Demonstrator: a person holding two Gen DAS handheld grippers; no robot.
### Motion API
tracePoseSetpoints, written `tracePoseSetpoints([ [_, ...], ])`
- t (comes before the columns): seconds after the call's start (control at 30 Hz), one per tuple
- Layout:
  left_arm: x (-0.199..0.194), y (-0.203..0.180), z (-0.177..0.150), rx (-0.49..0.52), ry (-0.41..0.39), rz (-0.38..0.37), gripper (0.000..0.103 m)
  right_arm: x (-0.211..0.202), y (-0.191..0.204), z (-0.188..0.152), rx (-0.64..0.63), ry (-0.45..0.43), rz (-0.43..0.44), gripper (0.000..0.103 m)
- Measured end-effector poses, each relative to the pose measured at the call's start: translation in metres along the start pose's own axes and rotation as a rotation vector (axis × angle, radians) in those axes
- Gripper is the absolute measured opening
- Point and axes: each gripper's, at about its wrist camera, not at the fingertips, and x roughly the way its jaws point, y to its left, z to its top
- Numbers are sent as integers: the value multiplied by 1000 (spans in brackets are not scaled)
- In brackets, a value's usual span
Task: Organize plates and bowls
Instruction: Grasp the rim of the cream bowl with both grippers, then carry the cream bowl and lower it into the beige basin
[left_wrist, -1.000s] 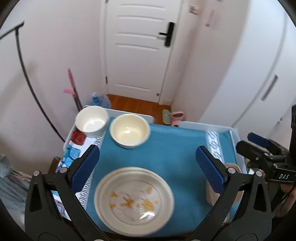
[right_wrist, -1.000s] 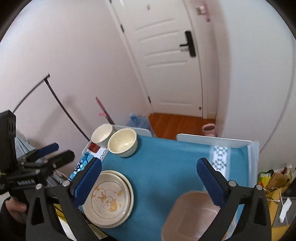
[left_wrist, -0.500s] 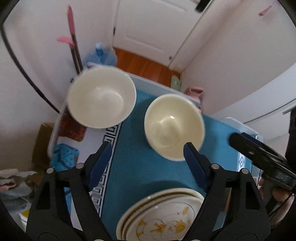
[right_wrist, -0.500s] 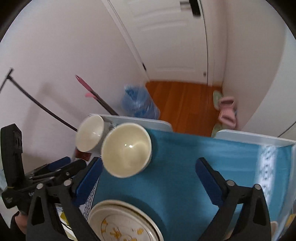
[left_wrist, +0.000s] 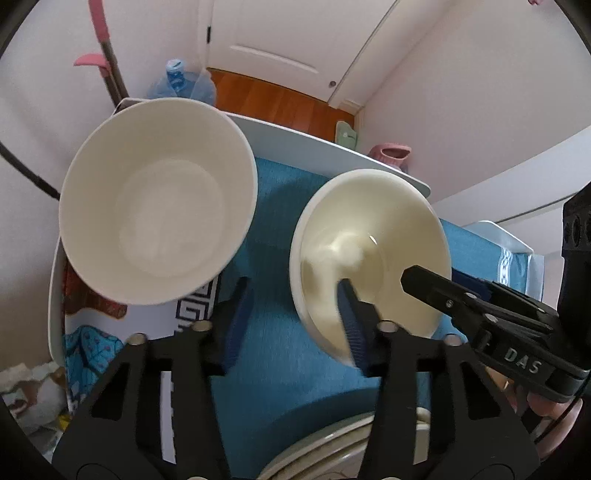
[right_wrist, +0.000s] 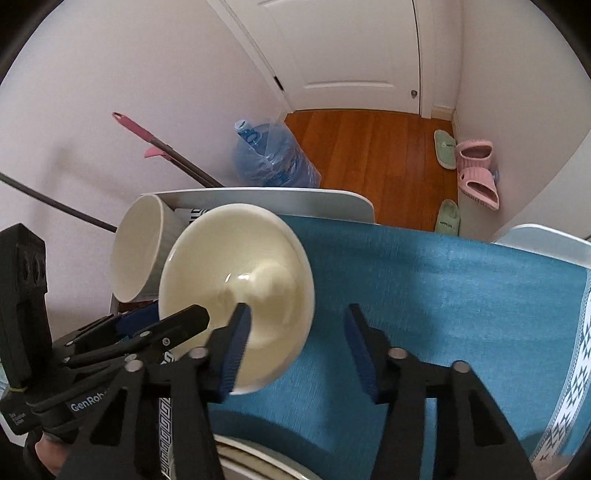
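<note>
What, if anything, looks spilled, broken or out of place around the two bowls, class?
Nothing stands out. The white bowl and the cream bowl stand upright, empty and unbroken, apart from each other. The blue cloth shows no spill.

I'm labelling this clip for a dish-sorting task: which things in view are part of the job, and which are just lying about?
Part of the job:
white bowl
cream bowl
stacked plates
left gripper
right gripper

Just lying about:
water jug
pink slippers
green slippers
mop handle
blue cloth
</note>
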Motion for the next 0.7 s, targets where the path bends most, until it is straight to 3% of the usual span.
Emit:
tracePoseSetpoints([
  [0.03, 4, 1, 4, 7, -1, 2, 20, 2, 0, 0, 0, 7, 3, 31],
  [0.07, 4, 1, 6, 13, -1, -5, 14, 3, 1, 0, -3, 10, 3, 25],
  [0.13, 4, -1, 7, 26, -3, -1, 13, 6, 2, 0, -7, 13, -8, 15],
  [0.47, -4, -10, 8, 87, -19, 41, 13, -1, 5, 3, -3, -10, -19, 15],
  [0.7, -25, -26, 9, 143, -58, 31, 13, -30, 5, -4, 11, -59, -27, 15],
])
